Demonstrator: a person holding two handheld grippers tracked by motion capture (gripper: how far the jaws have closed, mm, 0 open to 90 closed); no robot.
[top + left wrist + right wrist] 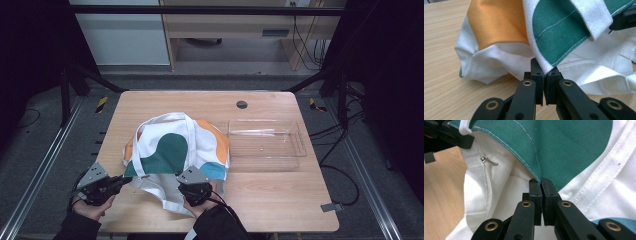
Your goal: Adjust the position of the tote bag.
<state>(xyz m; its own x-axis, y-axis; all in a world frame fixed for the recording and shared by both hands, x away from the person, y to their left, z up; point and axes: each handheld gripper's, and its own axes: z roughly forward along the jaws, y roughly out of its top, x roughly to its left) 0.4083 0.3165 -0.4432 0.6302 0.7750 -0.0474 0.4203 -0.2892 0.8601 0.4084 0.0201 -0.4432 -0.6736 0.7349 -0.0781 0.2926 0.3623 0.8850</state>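
1. On the near half of the light wooden table [280, 200], the white canvas tote bag with green, orange and blue patches [175, 147] is lying flat, its mouth facing you and its straps trailing toward the near edge.
2. Your left gripper [543, 71] is pinching the green-and-white hem at the bag's near left corner; its jaws are pressed together on the cloth.
3. Your right gripper [541, 185] is clamping the same upper hem further along the mouth, jaws closed on the green edge, with the white lining and a small metal zip pull [489, 161] lying open below it.
4. The bag's body is stretching away from both sets of jaws, so the held rim is running left to right between your hands, and the mouth is likely to open if you are lifting that rim.
5. Just beside the bag, on its right, the clear plastic rectangular tray [295, 131] is sitting nearer your right hand.
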